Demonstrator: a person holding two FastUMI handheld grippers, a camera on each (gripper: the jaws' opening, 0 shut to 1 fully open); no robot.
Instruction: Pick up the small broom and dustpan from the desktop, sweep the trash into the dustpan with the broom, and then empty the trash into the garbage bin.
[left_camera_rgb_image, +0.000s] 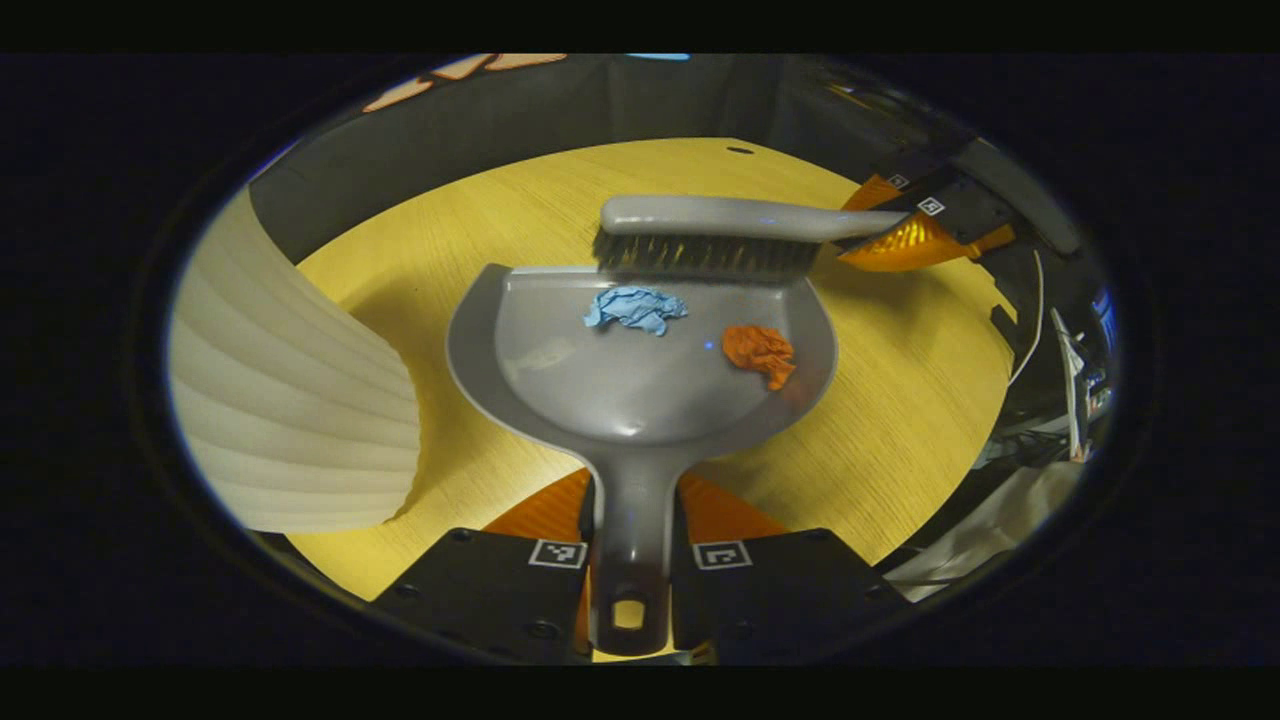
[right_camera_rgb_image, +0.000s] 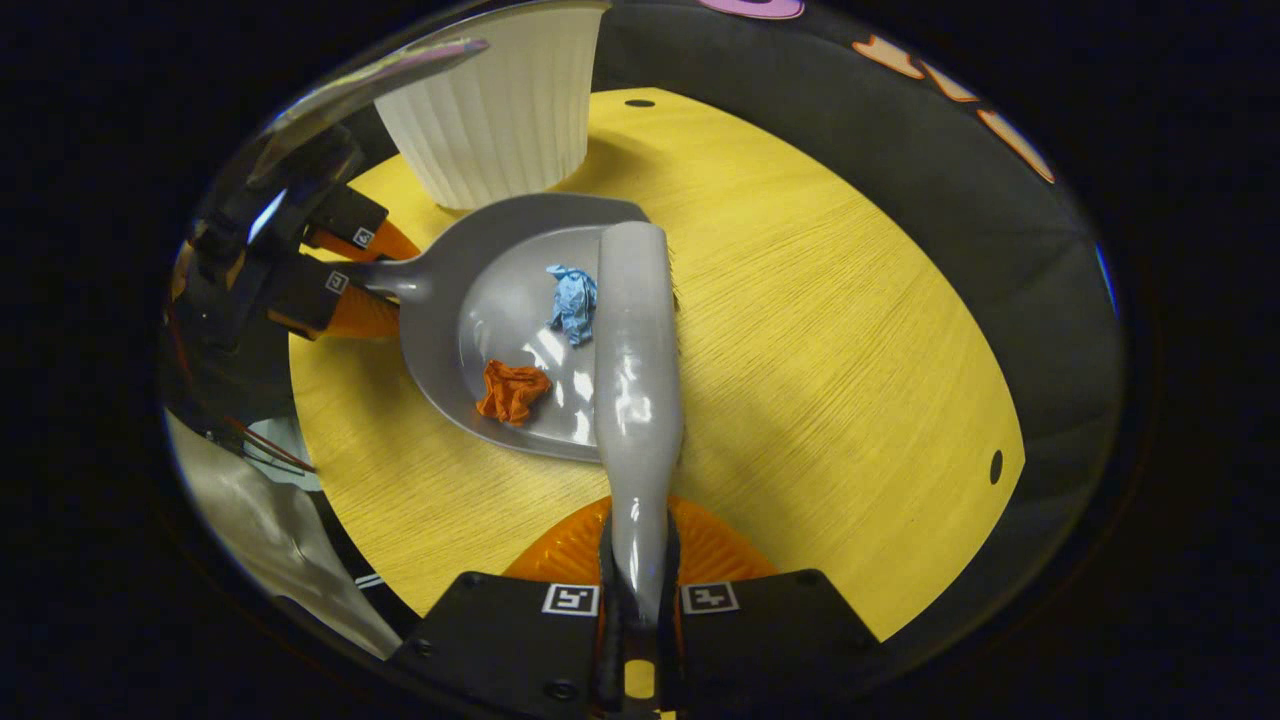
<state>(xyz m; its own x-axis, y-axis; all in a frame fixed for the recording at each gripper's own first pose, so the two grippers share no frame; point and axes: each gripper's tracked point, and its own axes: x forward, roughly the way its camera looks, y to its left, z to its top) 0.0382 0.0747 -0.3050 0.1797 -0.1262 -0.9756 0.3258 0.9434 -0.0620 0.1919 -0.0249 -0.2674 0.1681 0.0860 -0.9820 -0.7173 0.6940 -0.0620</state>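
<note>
Dustpan holds blue scrap, orange scrap | left gripper clamps its handle, right gripper clamps broom | risk: tilting spills scraps before white bin

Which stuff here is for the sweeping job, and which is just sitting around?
For the job:
- dustpan, held by the left gripper
- broom, held by the right gripper
- blue paper scrap and orange paper scrap, in the dustpan
- white ribbed bin

Just around:
- wooden desktop
</note>
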